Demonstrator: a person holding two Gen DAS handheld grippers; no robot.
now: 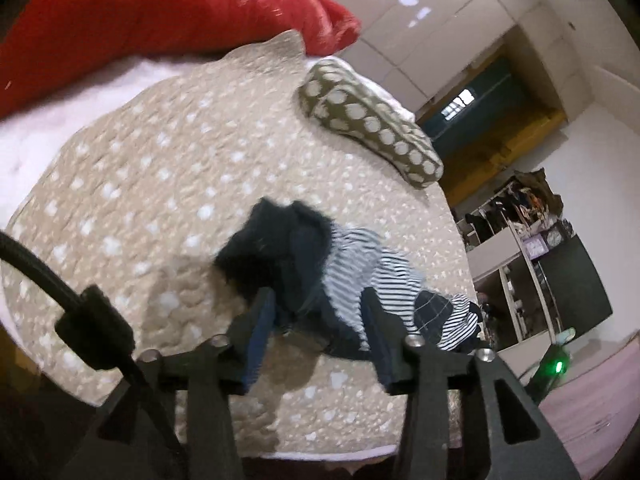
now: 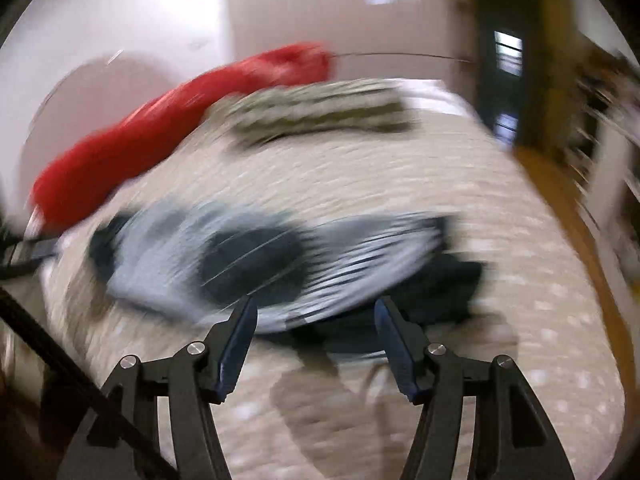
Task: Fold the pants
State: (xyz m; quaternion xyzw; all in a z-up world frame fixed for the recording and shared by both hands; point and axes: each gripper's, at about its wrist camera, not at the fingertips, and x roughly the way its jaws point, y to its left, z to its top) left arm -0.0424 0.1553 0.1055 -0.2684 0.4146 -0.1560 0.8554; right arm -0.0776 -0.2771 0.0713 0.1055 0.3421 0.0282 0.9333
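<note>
The pants lie crumpled on the beige dotted bedspread. They are dark navy with blue-and-white striped patches. My left gripper is open, its two fingers standing on either side of the near edge of the heap, just above it. In the right wrist view the pants are heavily motion-blurred. My right gripper is open and empty at the near edge of the pants, above the bedspread.
A red cushion lies at the bed's far side, and an olive pillow with white dots beside it. Shelves with clutter stand past the bed's right edge. A doorway is at the back.
</note>
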